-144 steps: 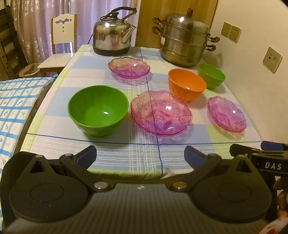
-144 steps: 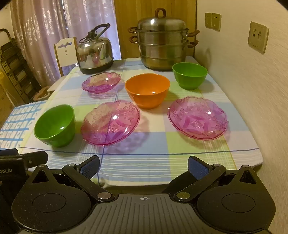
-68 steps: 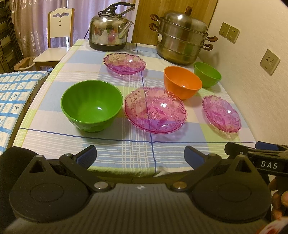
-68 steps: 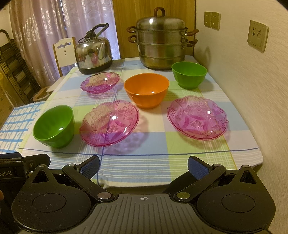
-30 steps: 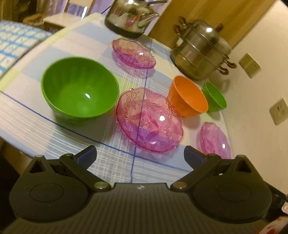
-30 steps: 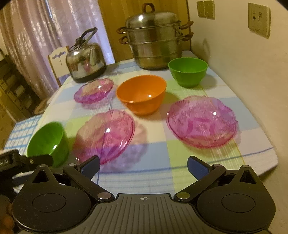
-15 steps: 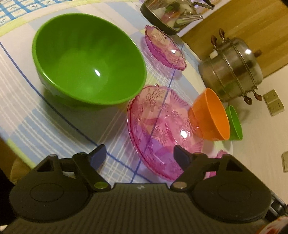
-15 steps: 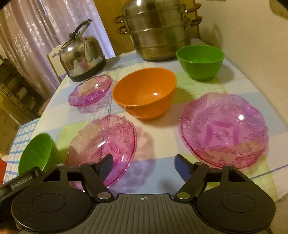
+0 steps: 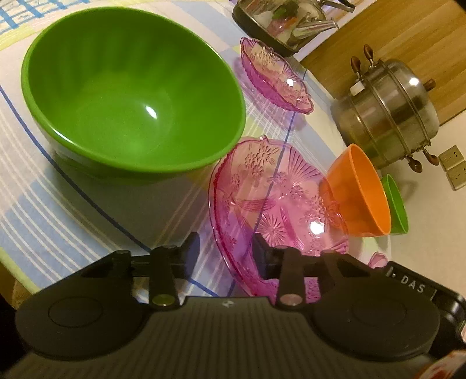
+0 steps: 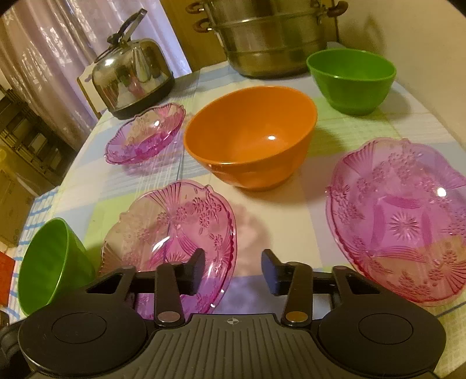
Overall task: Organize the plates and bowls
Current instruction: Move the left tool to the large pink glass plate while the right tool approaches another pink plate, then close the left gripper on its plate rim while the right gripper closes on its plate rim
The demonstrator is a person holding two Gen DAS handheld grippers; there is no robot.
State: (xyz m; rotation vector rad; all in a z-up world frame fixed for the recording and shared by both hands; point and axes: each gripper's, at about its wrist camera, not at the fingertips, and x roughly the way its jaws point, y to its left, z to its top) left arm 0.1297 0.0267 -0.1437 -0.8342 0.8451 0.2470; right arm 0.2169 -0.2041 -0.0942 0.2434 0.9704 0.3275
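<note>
Closing left gripper (image 9: 225,255) and right gripper (image 10: 233,269) straddling opposite rims of middle pink plate (image 9: 271,201), pads not yet pressing, green bowl (image 9: 131,93) left of the left gripper, orange bowl (image 10: 250,137) ahead of the right, kettle (image 10: 131,75) and steamer (image 9: 387,116) beyond, "DAS" on right gripper's body.

In the left wrist view the kettle (image 9: 294,22) is cut off by the top edge, and the small green bowl (image 9: 396,205) shows only as a sliver behind the orange bowl (image 9: 356,191). A third pink plate (image 9: 378,259) peeks out (just a scrap) behind the gripper body. In the right wrist view the steamer pot (image 10: 271,38) loses its lid to the top edge, and the right pink plate (image 10: 402,218) runs past the frame's side.
</note>
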